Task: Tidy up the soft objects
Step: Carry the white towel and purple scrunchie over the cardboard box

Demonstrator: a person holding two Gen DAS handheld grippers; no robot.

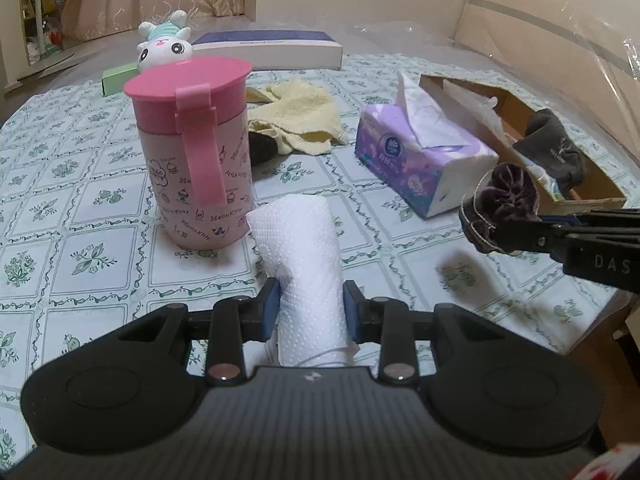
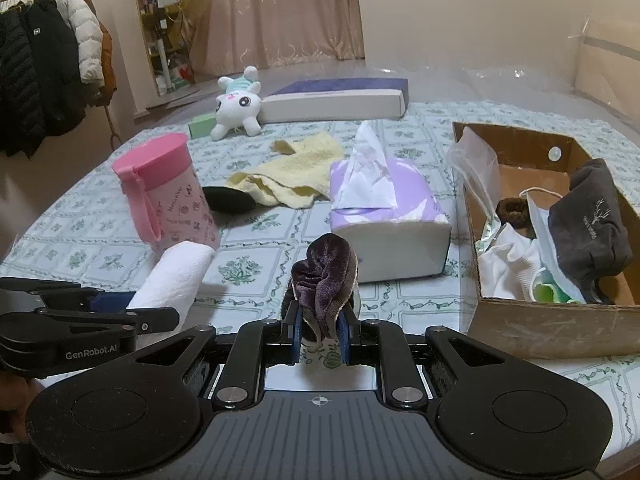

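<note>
Gripping a folded white paper towel (image 1: 308, 276) in our left gripper (image 1: 311, 308), blue pads pressing its sides above the floral tablecloth (image 1: 100, 256), we also pinch a dark purple velvet scrunchie (image 2: 326, 280) in our right gripper (image 2: 320, 332), near the tissue pack (image 2: 390, 216) and beside the cardboard box (image 2: 552, 324).

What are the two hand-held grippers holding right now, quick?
Left hand-held gripper: closed on the white paper towel roll.
Right hand-held gripper: closed on the dark purple velvet scrunchie.
</note>
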